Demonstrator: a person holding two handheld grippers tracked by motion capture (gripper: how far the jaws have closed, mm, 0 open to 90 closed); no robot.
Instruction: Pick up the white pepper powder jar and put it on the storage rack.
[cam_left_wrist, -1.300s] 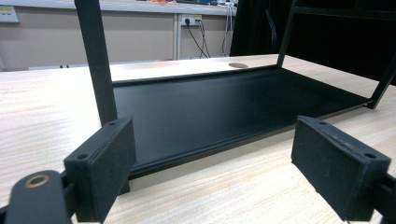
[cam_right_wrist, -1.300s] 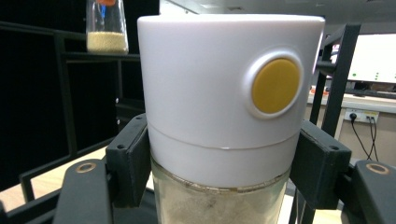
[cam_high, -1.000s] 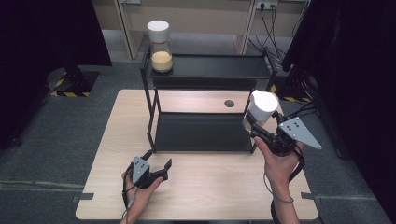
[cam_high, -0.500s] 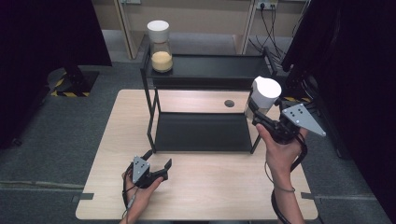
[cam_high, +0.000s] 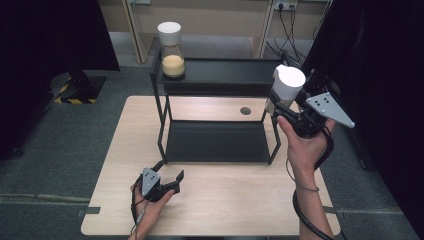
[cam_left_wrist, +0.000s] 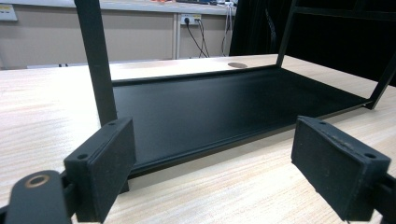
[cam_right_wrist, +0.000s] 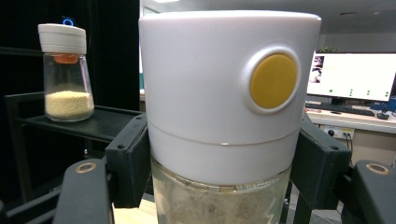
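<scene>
A glass jar with a white lid (cam_high: 287, 86) hangs in the air at the right end of the black two-level rack (cam_high: 215, 75), about level with its top shelf. My right gripper (cam_high: 280, 111) is shut on it, its black pads against the lid's lower part (cam_right_wrist: 219, 93); the lid bears a round yellow button (cam_right_wrist: 273, 80). A second white-lidded jar (cam_high: 171, 50) with yellowish grains stands on the top shelf's left end (cam_right_wrist: 65, 74). My left gripper (cam_high: 170, 175) rests open on the table before the rack, nothing between its pads (cam_left_wrist: 105, 163).
The rack's lower shelf (cam_left_wrist: 224, 102) lies bare in front of the left gripper. A round cable hole (cam_high: 245, 110) sits in the wooden table (cam_high: 225, 200) behind the rack. Dark curtains stand at both sides, and a monitor (cam_right_wrist: 350, 77) shows behind the held jar.
My right gripper has lifted the jar upward and a little toward the rack's top shelf. The left gripper has stayed where it was.
</scene>
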